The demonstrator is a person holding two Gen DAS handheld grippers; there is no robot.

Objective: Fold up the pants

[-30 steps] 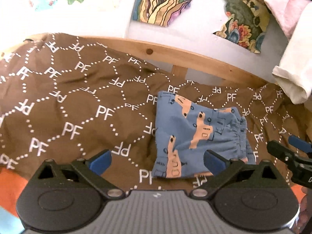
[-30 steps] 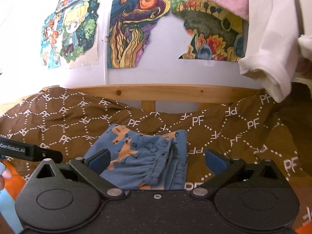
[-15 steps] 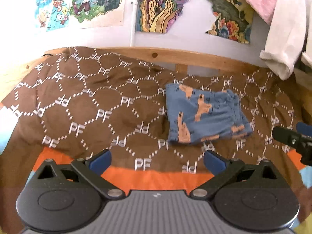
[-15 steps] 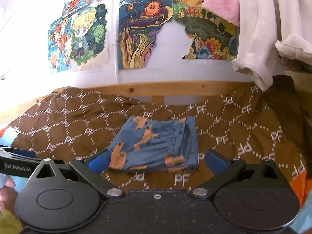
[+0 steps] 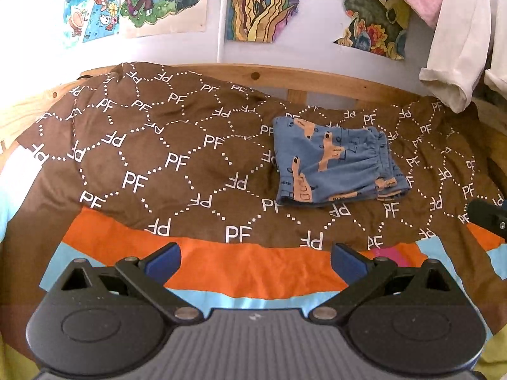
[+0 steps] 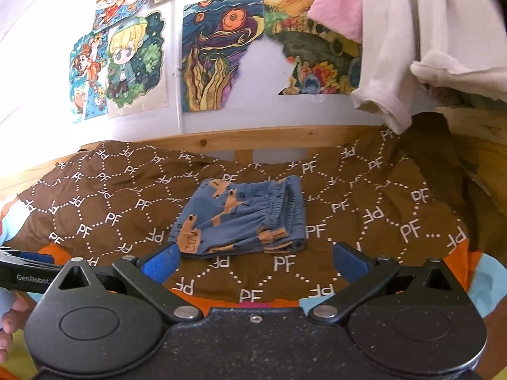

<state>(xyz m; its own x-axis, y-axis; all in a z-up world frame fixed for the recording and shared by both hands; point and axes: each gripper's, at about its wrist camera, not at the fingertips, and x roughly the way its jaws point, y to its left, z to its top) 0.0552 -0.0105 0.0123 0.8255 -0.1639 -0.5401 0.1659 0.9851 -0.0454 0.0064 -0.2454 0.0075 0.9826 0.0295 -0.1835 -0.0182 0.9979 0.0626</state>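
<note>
Small blue pants [image 5: 339, 166] with orange prints lie folded into a compact rectangle on the brown "PF" blanket [image 5: 177, 161]; they also show in the right wrist view [image 6: 244, 218]. My left gripper [image 5: 255, 261] is open and empty, held well back from the pants over the orange stripe. My right gripper [image 6: 253, 261] is open and empty, just short of the pants' near edge. The right gripper's tip [image 5: 486, 217] shows at the left view's right edge, and the left gripper's finger [image 6: 28, 277] at the right view's left edge.
A wooden bed rail [image 5: 332, 84] runs behind the blanket, under a wall with drawings [image 6: 221, 60]. White and pink clothes [image 6: 405, 38] hang at the upper right. An orange and light-blue sheet [image 5: 253, 272] lies along the near edge.
Both grippers have pulled back and up from the folded pants, so the pants look smaller and farther away. The pants have not moved.
</note>
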